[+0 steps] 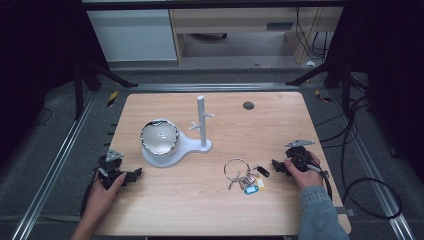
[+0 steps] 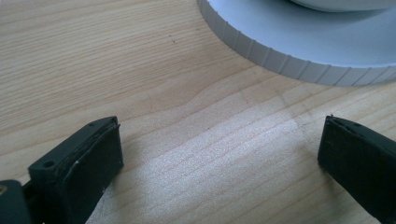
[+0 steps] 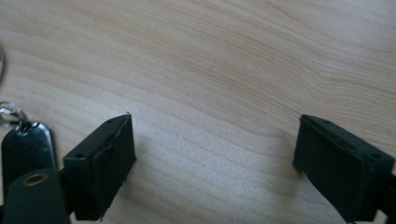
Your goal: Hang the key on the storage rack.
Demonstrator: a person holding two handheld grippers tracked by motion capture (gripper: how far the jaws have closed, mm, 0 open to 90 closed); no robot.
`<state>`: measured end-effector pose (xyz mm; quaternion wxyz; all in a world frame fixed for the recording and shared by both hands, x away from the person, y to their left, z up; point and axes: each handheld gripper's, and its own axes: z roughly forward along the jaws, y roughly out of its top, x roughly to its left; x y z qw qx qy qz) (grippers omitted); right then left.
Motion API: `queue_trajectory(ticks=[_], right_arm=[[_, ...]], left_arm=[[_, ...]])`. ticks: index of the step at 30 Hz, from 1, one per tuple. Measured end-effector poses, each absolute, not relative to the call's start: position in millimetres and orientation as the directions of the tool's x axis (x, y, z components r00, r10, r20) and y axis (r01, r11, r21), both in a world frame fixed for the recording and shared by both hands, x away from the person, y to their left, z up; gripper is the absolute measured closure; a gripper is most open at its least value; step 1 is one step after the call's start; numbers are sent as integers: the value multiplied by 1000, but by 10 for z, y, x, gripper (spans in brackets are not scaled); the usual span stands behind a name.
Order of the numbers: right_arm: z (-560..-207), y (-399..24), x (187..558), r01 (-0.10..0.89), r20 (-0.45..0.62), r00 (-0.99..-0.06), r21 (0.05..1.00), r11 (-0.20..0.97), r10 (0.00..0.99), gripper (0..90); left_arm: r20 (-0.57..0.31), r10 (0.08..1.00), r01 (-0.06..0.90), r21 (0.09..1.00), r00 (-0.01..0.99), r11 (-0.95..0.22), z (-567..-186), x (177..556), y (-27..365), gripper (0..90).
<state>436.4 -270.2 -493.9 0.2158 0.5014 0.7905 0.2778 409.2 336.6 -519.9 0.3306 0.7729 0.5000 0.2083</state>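
A bunch of keys point(image 1: 244, 177) on a large metal ring, with a black fob, a blue tag and a yellow tag, lies on the wooden table point(image 1: 210, 205) right of centre. My right gripper point(image 1: 275, 165) rests on the table just right of the keys, open and empty; the black fob point(image 3: 25, 144) sits beside its left jaw in the right gripper view. My left gripper point(image 1: 137, 174) lies near the table's left edge, open with bare wood between its jaws point(image 2: 219, 154). A white stand point(image 1: 202, 123) with pegs rises from a white base point(image 2: 299, 46) that carries a shiny bowl point(image 1: 159, 137).
A round dark grommet point(image 1: 248, 105) sits in the table near its far edge. Cables point(image 1: 370, 195) trail over the floor to the right of the table. Metal rails run along both sides, and dark frame legs stand behind.
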Motion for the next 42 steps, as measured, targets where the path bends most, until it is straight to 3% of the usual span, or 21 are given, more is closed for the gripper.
queue_trajectory(ticks=[12, 16, 23, 42], right_arm=[[-4511, -2542, 4435, 686, -134, -538, 504, 524, 833, 144], [-4368, -2423, 4476, 667, -162, -618, 410, 622, 769, 259], [-4274, -2291, 4511, 635, -137, -700, 329, 699, 700, 422], [-4258, -1852, 4605, 526, -67, -826, 263, 809, 559, 688]], left_arm=[[-9, 912, 636, 719, 411, -280, -5198, 4089, 3364, 0], [-9, 912, 636, 719, 411, -280, -5198, 4088, 3364, 0], [-11, 913, 635, 722, 408, -275, -5201, 4087, 3361, 0], [-11, 913, 635, 721, 408, -275, -5201, 4087, 3361, 0]])
